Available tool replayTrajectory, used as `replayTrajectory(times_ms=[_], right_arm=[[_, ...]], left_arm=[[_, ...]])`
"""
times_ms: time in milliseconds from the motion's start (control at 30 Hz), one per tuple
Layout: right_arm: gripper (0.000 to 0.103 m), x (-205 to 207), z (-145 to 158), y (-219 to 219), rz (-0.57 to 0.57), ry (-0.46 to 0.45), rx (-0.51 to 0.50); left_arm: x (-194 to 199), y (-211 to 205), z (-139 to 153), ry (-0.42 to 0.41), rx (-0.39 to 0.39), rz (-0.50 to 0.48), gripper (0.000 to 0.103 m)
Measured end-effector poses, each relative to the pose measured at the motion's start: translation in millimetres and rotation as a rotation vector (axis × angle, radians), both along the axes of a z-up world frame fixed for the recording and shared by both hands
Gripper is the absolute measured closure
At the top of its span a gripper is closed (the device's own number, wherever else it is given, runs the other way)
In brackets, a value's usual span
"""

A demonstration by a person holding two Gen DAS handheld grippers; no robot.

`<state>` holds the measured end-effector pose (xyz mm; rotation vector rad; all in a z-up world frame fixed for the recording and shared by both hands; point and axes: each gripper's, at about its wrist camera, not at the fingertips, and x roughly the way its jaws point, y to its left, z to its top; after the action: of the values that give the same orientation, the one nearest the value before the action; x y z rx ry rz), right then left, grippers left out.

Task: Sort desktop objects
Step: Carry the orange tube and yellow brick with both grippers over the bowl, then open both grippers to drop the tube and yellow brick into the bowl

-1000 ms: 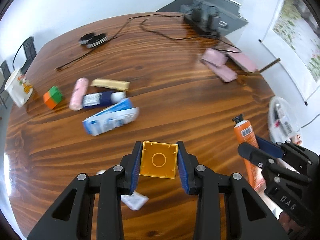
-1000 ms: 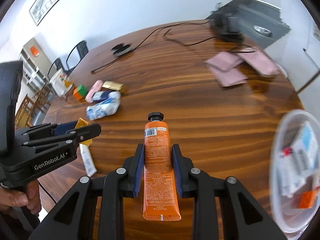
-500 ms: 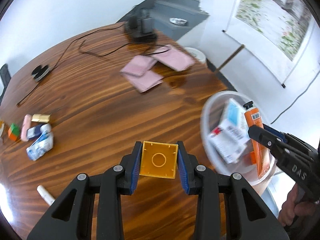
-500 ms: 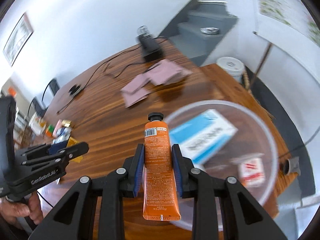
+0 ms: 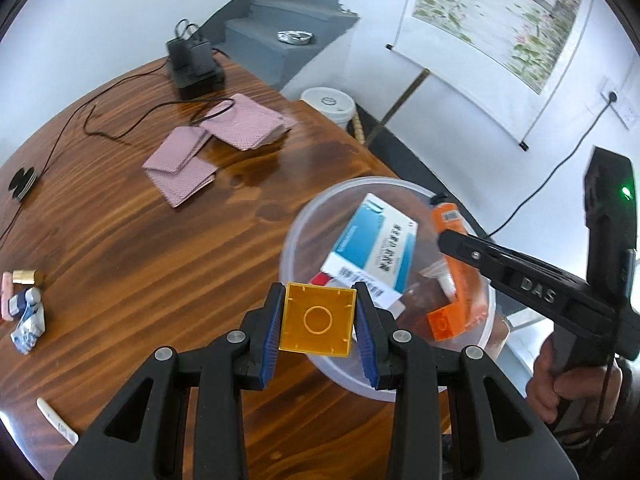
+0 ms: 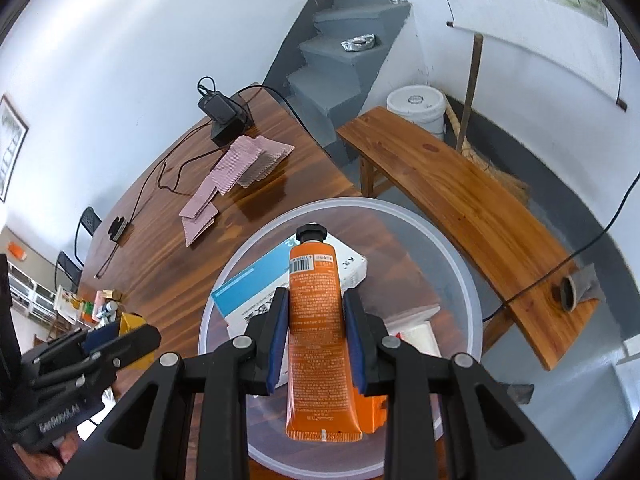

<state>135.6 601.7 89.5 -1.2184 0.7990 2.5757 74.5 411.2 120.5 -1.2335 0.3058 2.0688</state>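
My left gripper (image 5: 318, 320) is shut on a yellow building block (image 5: 318, 320), held at the near left rim of a clear plastic bowl (image 5: 316, 216). My right gripper (image 6: 316, 334) is shut on an orange tube (image 6: 318, 316) with a black cap, held above the same bowl (image 6: 460, 264). The bowl holds a blue and white box (image 5: 374, 246), an orange block (image 5: 446, 322) and small packets. From the left wrist view the right gripper (image 5: 452, 240) comes in from the right over the bowl.
Pink folded cloths (image 5: 216, 140), a black charger (image 5: 194, 66) and cables lie on the round wooden table (image 5: 140, 260). Several small items (image 5: 24, 304) sit at the far left, a white stick (image 5: 56, 420) near the front. A wooden bench (image 6: 460, 196) stands past the table edge.
Both grippers have swung right from the table's middle to the bowl. The orange tube now hangs over the bowl and the yellow block is at its rim.
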Motion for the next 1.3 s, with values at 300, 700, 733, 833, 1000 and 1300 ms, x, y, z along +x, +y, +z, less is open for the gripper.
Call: replayTrajectory(times_ms=[300, 700, 733, 833, 1000, 1300], right_arm=[[0.064, -2.8, -5.4, 13.1, -0.014, -0.005, -0.031], [0.064, 9.8, -3.8, 23.5, -0.06, -0.017, 0.024], [0.064, 11.2, -3.6, 23.9, -0.063, -0.018, 0.027], [0.064, 13.4, -1.5, 21.9, -0.065, -0.017, 0.043], [0.064, 12.9, -0.3, 17.8, -0.063, -0.017, 0.043], [0.064, -1.9, 4.3, -11.9, -0.004, -0.005, 0.049]], left_arm=[[11.0, 26.5, -2.0, -0.002, -0.007, -0.089, 0.067], [27.8, 58.2, -11.2, -0.033, -0.036, -0.204, 0.039], [28.6, 59.5, -11.8, -0.031, -0.039, -0.205, 0.031], [28.3, 59.6, -10.5, -0.027, -0.032, -0.203, 0.03], [20.8, 48.3, -9.1, -0.034, -0.014, -0.169, 0.03], [4.6, 6.9, -6.8, -0.038, -0.019, -0.045, 0.03]])
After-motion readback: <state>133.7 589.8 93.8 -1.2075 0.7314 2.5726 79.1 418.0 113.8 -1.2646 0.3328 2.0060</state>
